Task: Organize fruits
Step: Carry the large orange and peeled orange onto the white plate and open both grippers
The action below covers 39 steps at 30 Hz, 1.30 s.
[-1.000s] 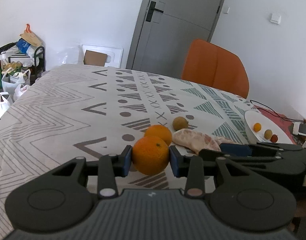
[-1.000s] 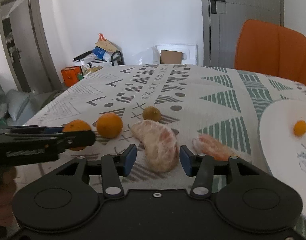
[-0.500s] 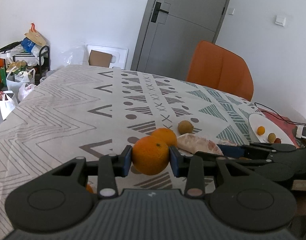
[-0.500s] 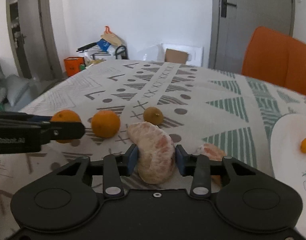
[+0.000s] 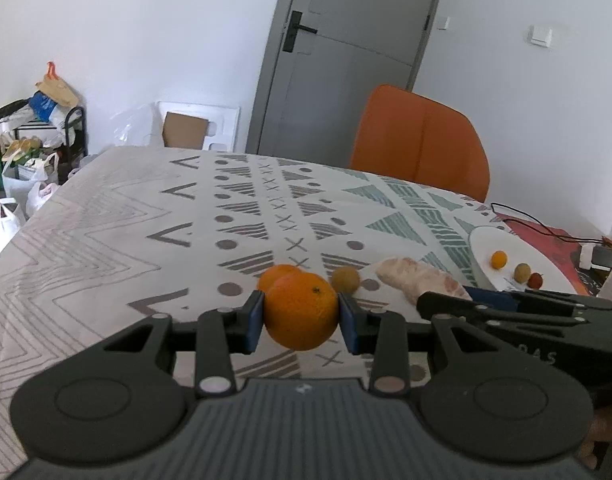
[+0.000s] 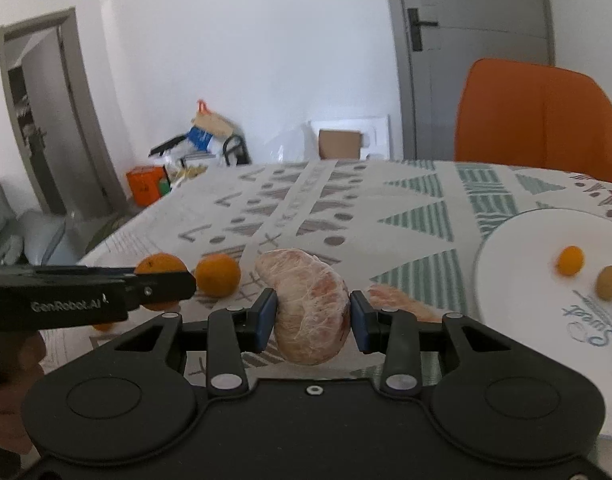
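Note:
My left gripper (image 5: 301,318) is shut on an orange (image 5: 302,310) and holds it above the patterned tablecloth. A second orange (image 5: 276,274) and a small brown fruit (image 5: 345,279) lie behind it. My right gripper (image 6: 311,322) is shut on a peeled pomelo wedge (image 6: 312,304), lifted off the cloth. Another peeled wedge (image 6: 398,300) lies on the cloth behind it. The white plate (image 6: 518,264) at the right holds a small orange fruit (image 6: 570,260), a tan fruit (image 6: 609,282) and a red one at the frame edge.
An orange chair (image 5: 420,140) stands at the table's far side. A red mat with cables (image 5: 546,236) lies beyond the plate (image 5: 482,240). A rack with bags (image 5: 34,136) stands on the floor at the left, past the table edge.
My right gripper closed on the pomelo wedge and lifted it. My left gripper rose with the orange still in it. Both views now sit higher over the table.

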{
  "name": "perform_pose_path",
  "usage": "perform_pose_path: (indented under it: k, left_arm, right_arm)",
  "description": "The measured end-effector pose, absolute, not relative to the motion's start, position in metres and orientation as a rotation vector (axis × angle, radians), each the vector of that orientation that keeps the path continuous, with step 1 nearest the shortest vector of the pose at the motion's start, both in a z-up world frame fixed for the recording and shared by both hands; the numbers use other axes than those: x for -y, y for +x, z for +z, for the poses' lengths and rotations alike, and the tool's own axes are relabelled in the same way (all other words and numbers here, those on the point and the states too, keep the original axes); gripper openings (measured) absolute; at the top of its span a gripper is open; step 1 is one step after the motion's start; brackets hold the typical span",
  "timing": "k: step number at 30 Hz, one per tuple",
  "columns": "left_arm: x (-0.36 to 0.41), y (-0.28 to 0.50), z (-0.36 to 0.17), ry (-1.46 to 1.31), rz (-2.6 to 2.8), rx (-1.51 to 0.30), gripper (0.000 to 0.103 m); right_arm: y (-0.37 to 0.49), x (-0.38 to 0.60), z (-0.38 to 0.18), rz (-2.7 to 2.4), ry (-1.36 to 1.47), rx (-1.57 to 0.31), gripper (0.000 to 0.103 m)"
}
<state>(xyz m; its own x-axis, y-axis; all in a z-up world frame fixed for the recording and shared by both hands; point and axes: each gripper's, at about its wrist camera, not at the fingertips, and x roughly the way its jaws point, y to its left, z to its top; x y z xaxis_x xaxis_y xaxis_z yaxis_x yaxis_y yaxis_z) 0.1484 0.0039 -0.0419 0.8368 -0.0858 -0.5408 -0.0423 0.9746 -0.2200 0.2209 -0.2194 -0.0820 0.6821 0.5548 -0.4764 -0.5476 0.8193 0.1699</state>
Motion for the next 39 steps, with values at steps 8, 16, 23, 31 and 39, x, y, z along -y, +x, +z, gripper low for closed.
perform_pose_path:
  k: [8,16,23,31,39]
  left_arm:
    - [0.018,0.152,-0.03,-0.192,-0.066,-0.551,0.038]
    - [0.048,0.161,-0.019,-0.16,-0.114,-0.532,0.038]
    - [0.079,0.172,-0.015,-0.138,-0.173,-0.528,0.038]
    - [0.103,0.185,-0.019,-0.11,-0.208,-0.544,0.038]
    - [0.127,0.195,-0.022,-0.088,-0.254,-0.555,0.038]
  right_arm:
    - [0.212,0.244,-0.074,0.571,0.058,-0.493,0.037]
    - [0.21,0.274,-0.069,0.523,0.089,-0.457,0.037]
    - [0.213,0.302,-0.072,0.449,0.116,-0.449,0.037]
    - [0.214,0.33,-0.08,0.389,0.148,-0.46,0.037]
    - [0.216,0.354,-0.087,0.315,0.176,-0.47,0.038]
